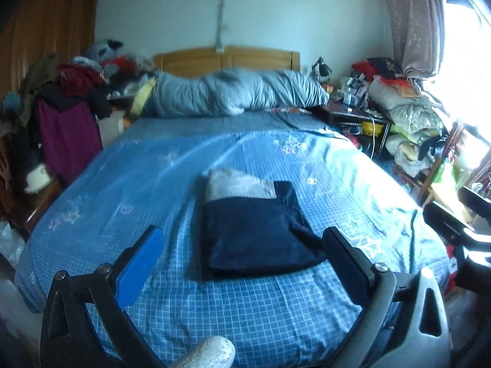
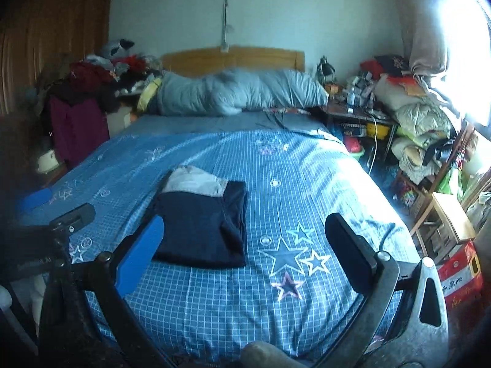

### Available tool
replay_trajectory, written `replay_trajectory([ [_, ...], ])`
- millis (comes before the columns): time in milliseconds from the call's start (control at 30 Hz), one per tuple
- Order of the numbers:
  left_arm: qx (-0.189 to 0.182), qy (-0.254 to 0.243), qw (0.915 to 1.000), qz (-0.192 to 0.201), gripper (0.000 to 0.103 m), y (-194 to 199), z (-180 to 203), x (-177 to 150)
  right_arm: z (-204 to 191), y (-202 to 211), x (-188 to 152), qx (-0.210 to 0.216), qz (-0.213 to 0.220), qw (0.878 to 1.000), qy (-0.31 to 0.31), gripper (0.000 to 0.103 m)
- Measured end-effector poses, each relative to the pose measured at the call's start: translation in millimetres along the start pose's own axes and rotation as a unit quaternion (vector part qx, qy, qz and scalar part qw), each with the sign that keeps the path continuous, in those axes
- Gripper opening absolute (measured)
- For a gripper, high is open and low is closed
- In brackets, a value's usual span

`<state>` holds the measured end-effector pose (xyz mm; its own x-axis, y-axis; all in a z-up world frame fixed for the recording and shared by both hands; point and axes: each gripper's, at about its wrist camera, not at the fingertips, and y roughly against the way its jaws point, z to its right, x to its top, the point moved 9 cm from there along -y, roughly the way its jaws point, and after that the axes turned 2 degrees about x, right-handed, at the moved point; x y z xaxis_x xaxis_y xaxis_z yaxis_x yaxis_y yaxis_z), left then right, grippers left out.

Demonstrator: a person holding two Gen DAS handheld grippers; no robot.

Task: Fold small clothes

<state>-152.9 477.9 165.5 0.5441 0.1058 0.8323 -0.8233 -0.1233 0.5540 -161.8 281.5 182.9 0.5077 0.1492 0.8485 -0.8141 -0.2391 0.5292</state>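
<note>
We see one folded garment lying flat on the blue checked bedspread, near the middle of the bed's foot half. It is a dark navy piece folded into a rough rectangle, with a light grey panel at its far end, toward the headboard. In the right wrist view the same garment shows stacked layers along its right edge, and the grey panel again sits at the far end.

We can read no brand or label on the garment. A red box on the floor at the right carries white writing, but we cannot make it out. The bedspread bears printed stars and small round motifs.

The garment's long axis runs from the foot of the bed toward the headboard, slightly skewed; the grey end points to the headboard, the navy end to us.

The left gripper hangs above the near end of the garment with its jaws spread wide, one finger on each side of the cloth, and it grips nothing. The right gripper is likewise spread wide and empty; its blue finger overlaps the garment's near left corner in the view, and we cannot tell whether it touches.
</note>
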Motion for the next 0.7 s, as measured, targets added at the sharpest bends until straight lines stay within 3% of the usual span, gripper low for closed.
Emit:
replay_trajectory([
  [200,0.002,-0.004,0.9995,-0.032,0.103,-29,0,-13,-5,-16,-7,0.01,-0.025,1.0,-0.006,0.103],
  [433,0.008,-0.007,0.9988,-0.048,0.103,-47,-4,-15,-5,-23,-3,-0.024,-0.023,0.999,0.006,0.103],
  [700,0.011,-0.003,0.9986,-0.051,0.103,-47,-7,-16,-7,-25,-2,-0.03,-0.028,0.999,0.021,0.103],
])
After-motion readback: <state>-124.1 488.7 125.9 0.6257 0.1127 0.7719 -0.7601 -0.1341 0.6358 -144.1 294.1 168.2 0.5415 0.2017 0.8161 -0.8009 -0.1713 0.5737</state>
